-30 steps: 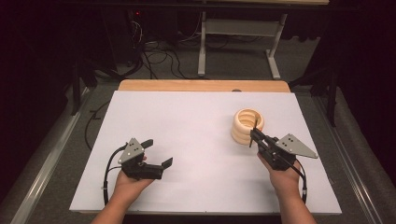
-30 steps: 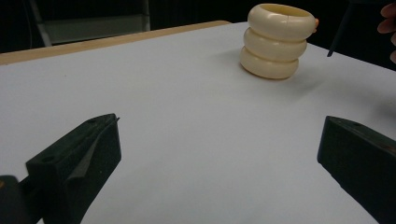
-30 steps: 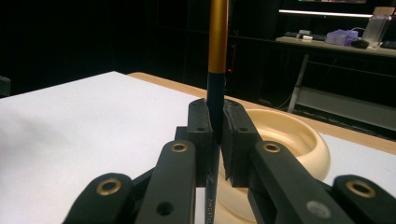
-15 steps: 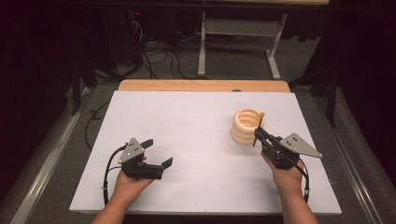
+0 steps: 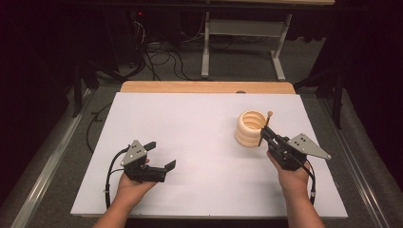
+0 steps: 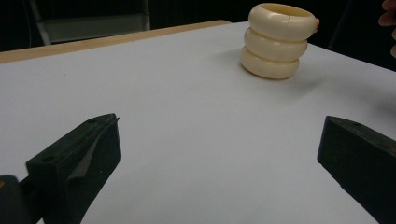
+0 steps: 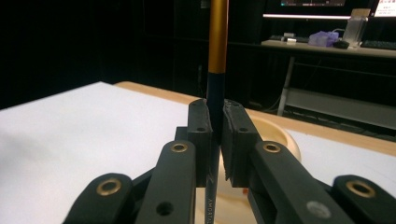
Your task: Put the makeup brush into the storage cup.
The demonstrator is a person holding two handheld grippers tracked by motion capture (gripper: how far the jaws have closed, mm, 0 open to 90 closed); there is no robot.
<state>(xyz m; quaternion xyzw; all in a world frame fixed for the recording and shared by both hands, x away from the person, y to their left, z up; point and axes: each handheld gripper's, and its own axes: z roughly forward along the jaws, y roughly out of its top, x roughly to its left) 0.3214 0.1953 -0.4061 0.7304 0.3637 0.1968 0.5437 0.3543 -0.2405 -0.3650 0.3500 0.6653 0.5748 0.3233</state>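
The white tabletop takes up most of the high view, with a strip of bare wood along its far edge and dark floor with cables beyond. On its right half stands a cream ribbed holder, shaped like three stacked rings and open at the top; in the left gripper view it sits upright at the far side of the sheet. The left gripper lies low over the near left part of the tabletop, well apart from the holder, held in the person's left hand, and its jaws are spread wide with nothing between them, bare white sheet showing in the gap in its own view. The right gripper is just beside the holder on its near right, held in the right hand. Its jaws are pressed together on a thin brush, whose dark handle with a gold upper section rises straight between the pads, the rim of the holder just behind. In the high view the brush's tip stands just above the holder's right rim.
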